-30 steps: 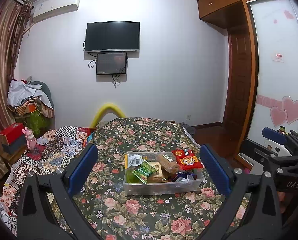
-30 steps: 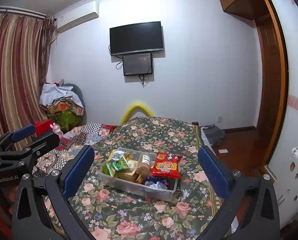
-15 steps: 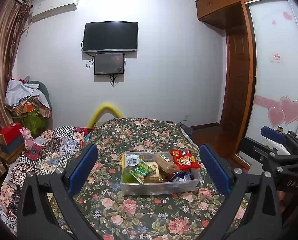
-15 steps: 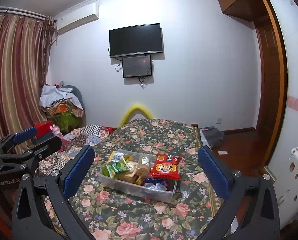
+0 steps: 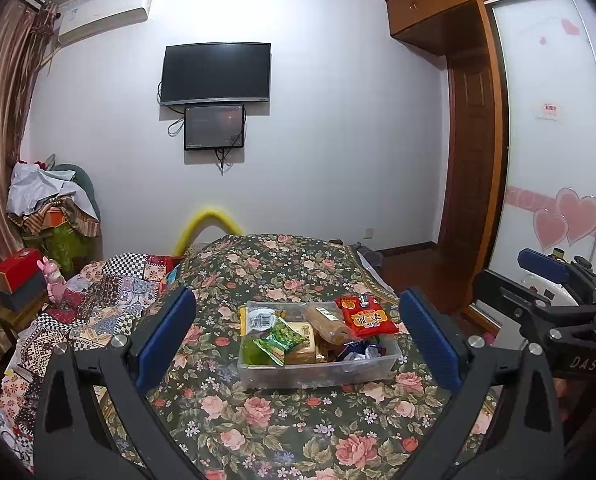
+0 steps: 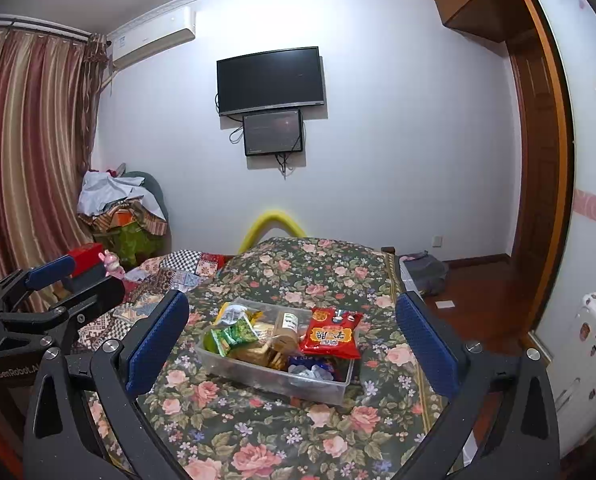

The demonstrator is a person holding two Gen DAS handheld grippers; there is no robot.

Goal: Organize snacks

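Both hand-held grippers, left (image 5: 296,336) and right (image 6: 292,332), hang released above the bed (image 5: 258,420); your snack bin (image 5: 318,374) looks overfilled, so the red packet (image 5: 365,316) likely slides off.

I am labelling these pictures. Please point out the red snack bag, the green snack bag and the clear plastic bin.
red snack bag (image 6: 330,335): right wrist view, middle of its printed front.
green snack bag (image 5: 279,339): left wrist view, middle of the packet.
clear plastic bin (image 5: 314,376): left wrist view, near front wall.
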